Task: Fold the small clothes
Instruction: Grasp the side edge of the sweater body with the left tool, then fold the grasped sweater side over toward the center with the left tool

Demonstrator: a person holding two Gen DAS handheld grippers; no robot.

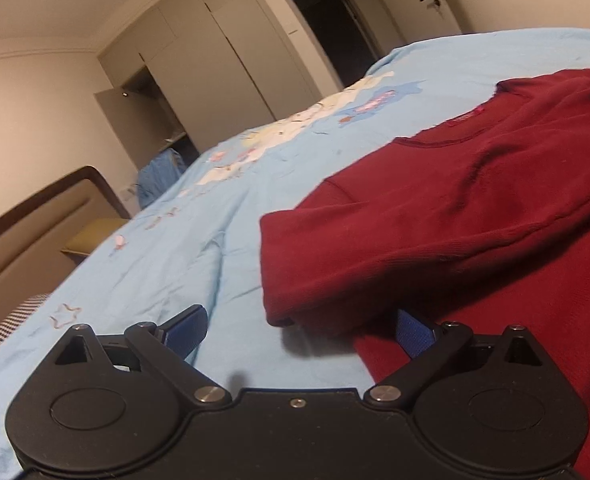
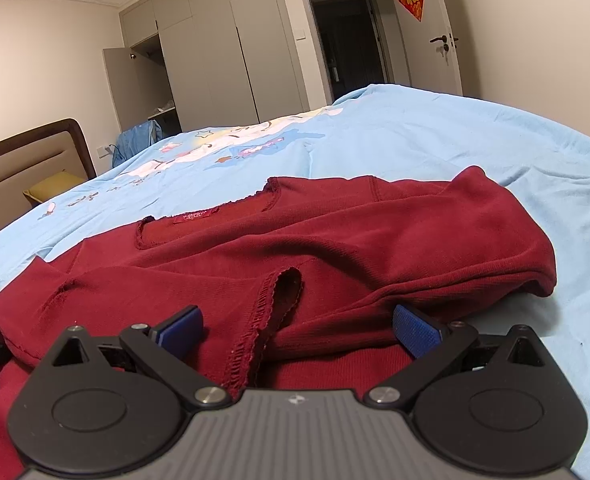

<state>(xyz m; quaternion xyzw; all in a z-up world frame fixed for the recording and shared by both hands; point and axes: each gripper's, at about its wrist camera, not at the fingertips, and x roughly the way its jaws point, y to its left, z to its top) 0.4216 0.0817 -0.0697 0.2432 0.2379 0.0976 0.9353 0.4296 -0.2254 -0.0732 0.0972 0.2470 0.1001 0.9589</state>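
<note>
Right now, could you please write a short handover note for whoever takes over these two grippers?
Left gripper: open, empty, at the garment's left edge.
Right gripper: open, empty, a sleeve cuff between its fingers, ungripped.
Red top: flat on the blue bedspread, both sleeves folded across the body.
Done: sleeve folds.
Left: probably fold the body and tidy.

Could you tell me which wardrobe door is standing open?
The far-left wardrobe door is swung outward, showing shelves; the other doors sit flush and shut.
</note>
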